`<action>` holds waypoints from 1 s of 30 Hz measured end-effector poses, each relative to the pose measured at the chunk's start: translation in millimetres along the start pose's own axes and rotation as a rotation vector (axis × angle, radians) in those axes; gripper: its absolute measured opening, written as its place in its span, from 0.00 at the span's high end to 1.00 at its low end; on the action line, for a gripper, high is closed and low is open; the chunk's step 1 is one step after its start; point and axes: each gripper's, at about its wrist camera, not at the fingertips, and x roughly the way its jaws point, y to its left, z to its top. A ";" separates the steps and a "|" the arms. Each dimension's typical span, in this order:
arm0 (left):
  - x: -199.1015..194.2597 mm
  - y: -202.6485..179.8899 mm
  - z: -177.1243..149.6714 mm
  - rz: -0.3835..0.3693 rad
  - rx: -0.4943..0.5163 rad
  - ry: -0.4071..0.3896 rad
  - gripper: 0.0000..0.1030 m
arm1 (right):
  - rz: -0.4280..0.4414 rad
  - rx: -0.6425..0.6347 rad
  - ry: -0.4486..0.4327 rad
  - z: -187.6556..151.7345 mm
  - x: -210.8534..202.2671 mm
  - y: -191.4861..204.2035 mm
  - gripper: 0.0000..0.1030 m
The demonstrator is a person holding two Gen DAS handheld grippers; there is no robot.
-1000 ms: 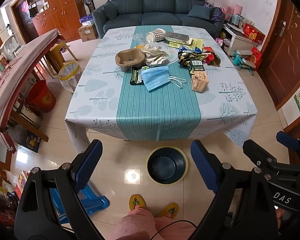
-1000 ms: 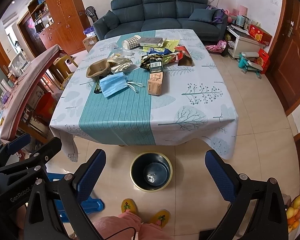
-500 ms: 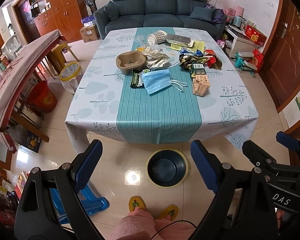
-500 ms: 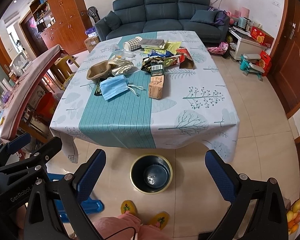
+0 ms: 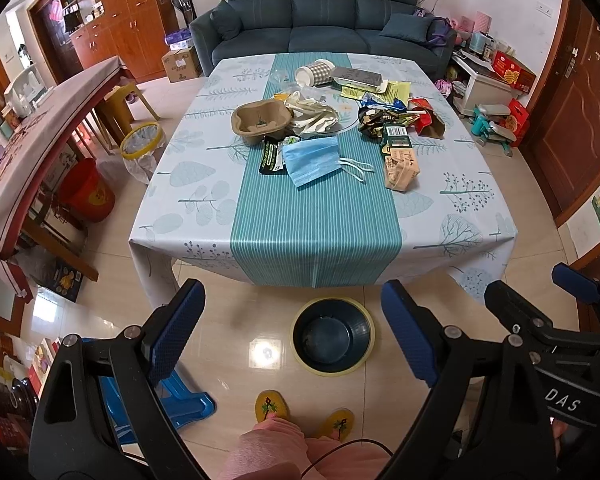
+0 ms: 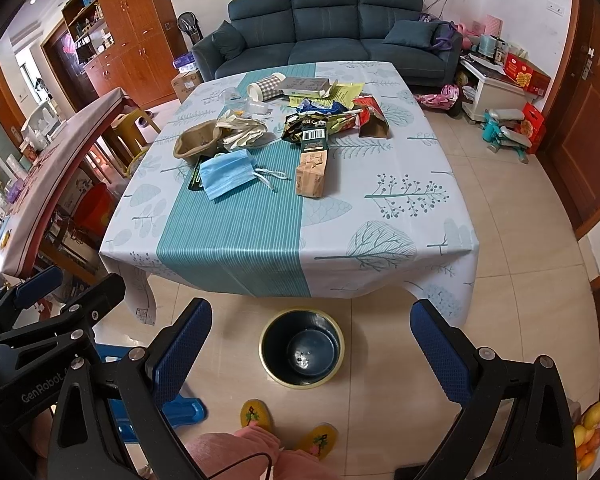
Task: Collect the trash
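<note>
A: Black packet (image 5: 271, 157), centre frame?
B: Right part hidden under the blue mask (image 5: 313, 160); print too small to read.
A: Fruit (image 6: 588, 432), lower right edge?
B: Cut off by the rim.
A: Green packet (image 6: 314, 141)?
B: Top buried in the wrapper pile (image 6: 328, 120).
</note>
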 end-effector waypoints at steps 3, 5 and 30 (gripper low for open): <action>0.0 0.3 0.2 -0.002 0.001 0.001 0.14 | 0.000 0.000 -0.001 0.6 0.0 -0.2 0.02; 0.0 0.1 0.0 0.000 0.002 0.000 0.14 | 0.000 0.000 -0.001 0.5 0.4 -0.4 0.02; -17.8 23.9 31.0 0.042 -0.015 -0.110 0.14 | 0.009 -0.057 -0.090 38.2 -7.6 27.1 0.02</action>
